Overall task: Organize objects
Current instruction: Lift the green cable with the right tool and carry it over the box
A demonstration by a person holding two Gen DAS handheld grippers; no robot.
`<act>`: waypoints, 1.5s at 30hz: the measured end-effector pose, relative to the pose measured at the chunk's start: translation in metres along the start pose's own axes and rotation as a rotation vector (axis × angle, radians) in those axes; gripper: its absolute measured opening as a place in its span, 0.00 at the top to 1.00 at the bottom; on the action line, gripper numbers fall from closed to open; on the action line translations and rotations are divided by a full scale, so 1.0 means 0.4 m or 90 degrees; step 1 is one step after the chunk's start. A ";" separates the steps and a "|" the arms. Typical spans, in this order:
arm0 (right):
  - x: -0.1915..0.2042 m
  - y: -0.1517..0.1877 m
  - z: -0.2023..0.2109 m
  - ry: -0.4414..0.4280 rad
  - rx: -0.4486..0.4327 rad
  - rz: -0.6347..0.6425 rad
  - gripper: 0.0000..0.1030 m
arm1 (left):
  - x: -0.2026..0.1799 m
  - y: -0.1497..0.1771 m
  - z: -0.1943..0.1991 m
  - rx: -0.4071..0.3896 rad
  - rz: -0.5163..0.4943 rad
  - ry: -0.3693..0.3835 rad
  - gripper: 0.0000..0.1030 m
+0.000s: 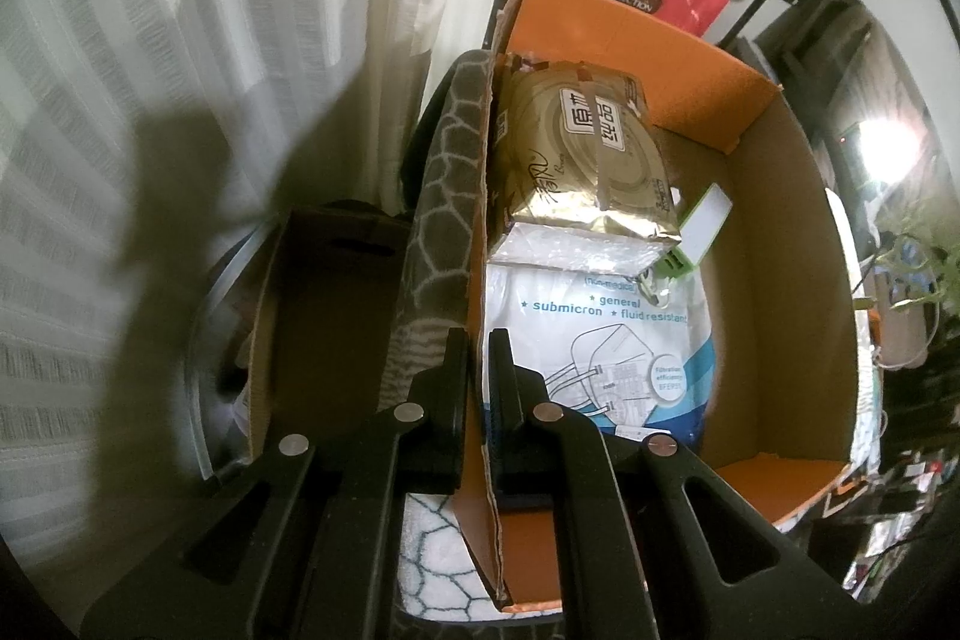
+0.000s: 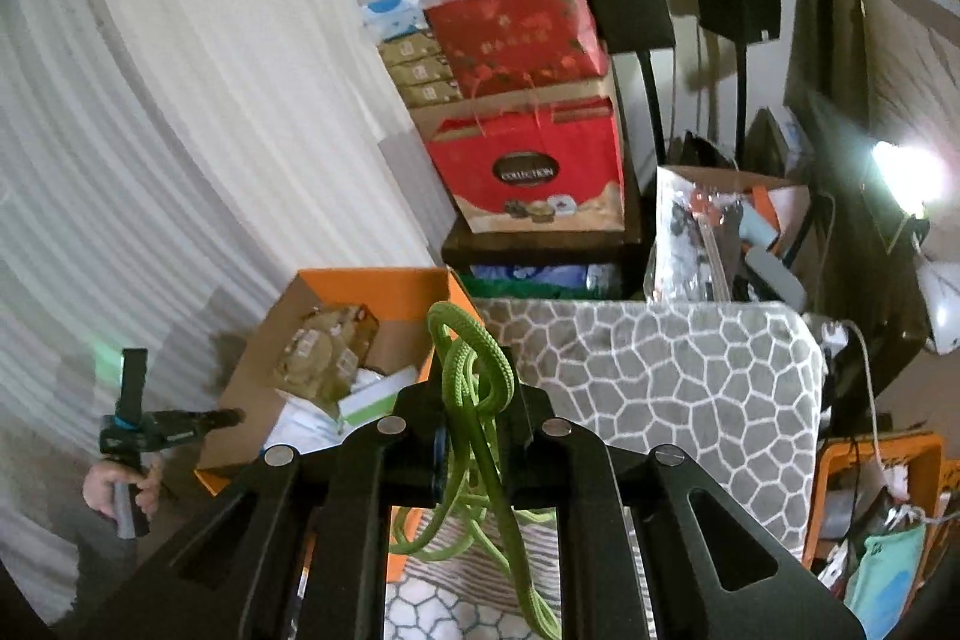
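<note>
My left gripper is shut on the left wall of an open cardboard box with orange flaps. The box holds a gold foil pack, a white mask bag and a small white and green box. My right gripper is shut on a bundle of green rope, held up in front of the box, to its right. The rope's loops hang down below the fingers. The left gripper also shows in the right wrist view, at the box's left side.
A grey and white patterned cushion lies right of the box. Red gift bags are stacked on a dark shelf behind it. White curtains hang on the left. A brown box stands left of the cushion. Clutter and a bright lamp fill the right.
</note>
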State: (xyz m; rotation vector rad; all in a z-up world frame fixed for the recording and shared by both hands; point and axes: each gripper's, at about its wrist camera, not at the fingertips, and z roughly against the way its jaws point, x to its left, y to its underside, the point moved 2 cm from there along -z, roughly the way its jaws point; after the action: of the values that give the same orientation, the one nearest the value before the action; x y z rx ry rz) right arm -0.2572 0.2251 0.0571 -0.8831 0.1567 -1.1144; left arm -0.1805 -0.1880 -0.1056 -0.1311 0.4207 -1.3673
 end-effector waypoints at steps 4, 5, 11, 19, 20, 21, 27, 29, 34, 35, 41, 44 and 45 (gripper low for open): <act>0.035 -0.038 0.032 -0.003 -0.012 0.017 0.89 | 0.001 0.000 0.000 -0.001 0.000 0.001 0.95; 0.049 -0.050 0.040 -0.003 -0.016 0.024 0.89 | 0.001 0.001 0.001 -0.002 0.000 0.001 0.95; 0.121 -0.108 0.080 -0.007 -0.034 0.059 0.89 | 0.001 0.002 0.004 -0.003 0.000 0.004 0.95; 0.246 -0.170 0.115 -0.024 -0.054 0.111 0.89 | 0.000 0.002 0.003 -0.003 0.001 0.005 0.95; 0.265 -0.176 0.114 -0.026 -0.055 0.118 0.89 | 0.000 0.002 0.003 -0.003 0.000 0.005 0.95; 0.277 -0.178 0.114 -0.029 -0.055 0.122 0.89 | 0.000 0.002 0.003 -0.003 0.001 0.005 0.95; 0.363 -0.179 0.082 -0.064 -0.042 0.145 0.89 | 0.001 0.003 0.004 -0.003 0.001 0.005 0.95; 0.387 -0.169 0.058 -0.071 -0.031 0.153 0.89 | 0.001 0.003 0.004 -0.003 0.001 0.005 0.95; 0.443 -0.121 -0.032 -0.090 0.010 0.171 0.89 | 0.001 0.002 0.003 -0.003 0.001 0.006 0.95; 0.452 -0.112 -0.044 -0.092 0.016 0.172 0.89 | 0.001 0.003 0.003 -0.003 0.001 0.006 0.95; 0.484 -0.042 -0.150 -0.108 0.070 0.181 0.89 | 0.001 0.003 0.003 -0.003 0.001 0.006 0.95; 0.496 0.000 -0.202 -0.115 0.097 0.184 0.89 | 0.001 0.003 0.004 -0.004 0.001 0.006 0.95; 0.496 0.009 -0.214 -0.116 0.104 0.184 0.89 | 0.001 0.003 0.004 -0.004 0.001 0.006 0.95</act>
State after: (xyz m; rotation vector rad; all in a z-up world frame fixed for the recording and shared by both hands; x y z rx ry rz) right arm -0.2063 0.0148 0.0584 -0.7825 0.0394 -0.7622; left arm -0.1786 -0.1885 -0.1048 -0.1291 0.4332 -1.3652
